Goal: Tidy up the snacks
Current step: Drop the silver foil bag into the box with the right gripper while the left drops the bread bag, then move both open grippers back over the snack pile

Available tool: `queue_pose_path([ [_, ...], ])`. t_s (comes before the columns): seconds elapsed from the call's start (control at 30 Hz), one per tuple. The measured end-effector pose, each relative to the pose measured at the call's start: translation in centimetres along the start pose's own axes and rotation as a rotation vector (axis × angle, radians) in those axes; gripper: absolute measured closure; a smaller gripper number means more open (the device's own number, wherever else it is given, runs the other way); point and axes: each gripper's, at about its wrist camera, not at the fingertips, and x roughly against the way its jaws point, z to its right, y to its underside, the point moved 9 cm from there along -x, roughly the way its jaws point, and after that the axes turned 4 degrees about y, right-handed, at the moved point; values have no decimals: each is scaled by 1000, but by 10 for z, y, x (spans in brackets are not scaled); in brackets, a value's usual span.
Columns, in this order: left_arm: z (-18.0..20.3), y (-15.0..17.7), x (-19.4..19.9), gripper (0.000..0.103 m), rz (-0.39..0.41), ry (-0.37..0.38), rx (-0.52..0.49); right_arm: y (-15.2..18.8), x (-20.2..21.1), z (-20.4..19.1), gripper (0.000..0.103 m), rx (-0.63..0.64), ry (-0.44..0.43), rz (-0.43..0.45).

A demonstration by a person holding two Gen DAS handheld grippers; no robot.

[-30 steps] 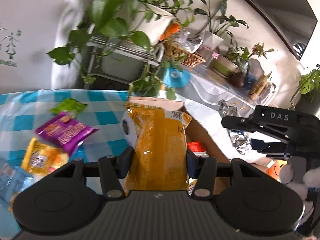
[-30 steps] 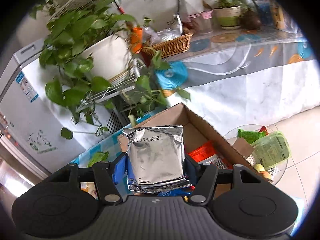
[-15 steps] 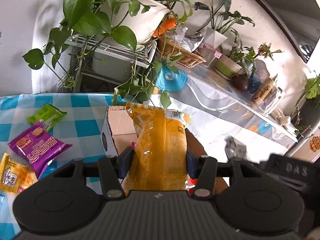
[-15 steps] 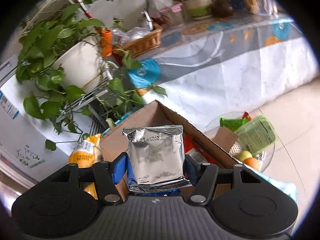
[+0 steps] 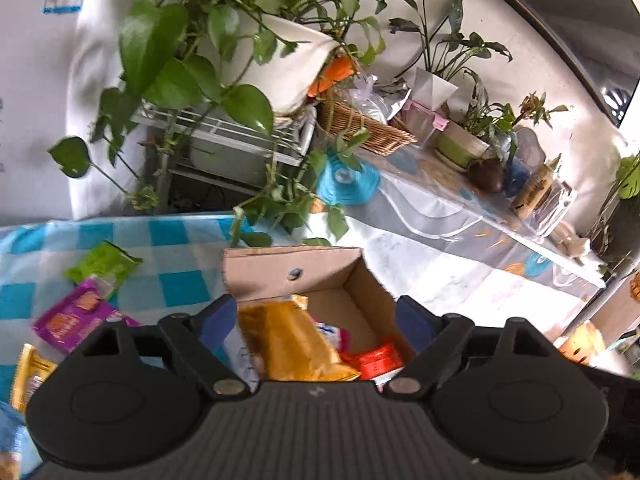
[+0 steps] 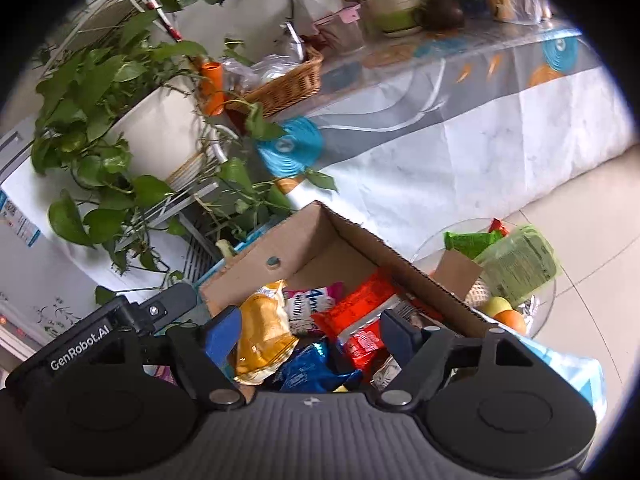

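1. Right now both grippers hang over the cardboard box (image 5: 320, 276) at the edge of the bench (image 5: 176, 248), w/ its blue-checked cloth.
2. Left gripper (image 5: 316, 320): jaws opening, pads clear of everything. The yellow bag (image 5: 292, 344) lies below & between them, already down in the box, not gripped.
3. Right gripper (image 6: 310, 330): jaws opening too, nothing pressed between the pads. Straight under it sit a blue foil pack (image 6: 308, 372) and a red pack (image 6: 356, 312), loose in the pile.
4. Done so far, judging by the box: a fair heap inside – yellow bag, blue foil pack, red pack, a white-pink pack (image 6: 310, 306). The box's far end is bare cardboard, so there's room.
5. Left to do: snacks out on the cloth, beside the box on the left gripper's side – green pack (image 5: 102, 266), purple pack (image 5: 76, 320), a yellow-gold pack (image 5: 30, 372) at the pic's edge, maybe another blue one at the bottom corner (too cut off to tell).
6. Est. progress: past halfway, prob. more in the box than out, but can't see the whole bench.
7. Glass bowl (image 6: 544, 308) w/ fruit & green bags, near the box in the right view – not clear it's part of the job.
8. Next, I'd guess: left goes for the purple or green pack, nearest the box.
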Motion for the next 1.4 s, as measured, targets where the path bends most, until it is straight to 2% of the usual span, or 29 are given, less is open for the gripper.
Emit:
queue_pose_path([
  [0.43,-55,18,30,13,-12,-61,43,11,-7,-30,14,127,-16,-23],
  [0.6,-79,23,47,13,-22,-78,14,17,-9,-45,13,169,-45,-31],
  [0.77,-114,28,66,13,-33,-140,-31,24,-12,-62,12,212,-74,-39],
  [1.03,-174,49,91,12,-43,-227,22,44,-17,-98,9,305,-131,-76],
  [1.23,-201,62,97,12,-65,-260,92,68,-27,-128,9,389,-178,-132],
  [1.4,-215,73,101,12,-95,-290,85,87,-34,-153,8,490,-204,-160],
])
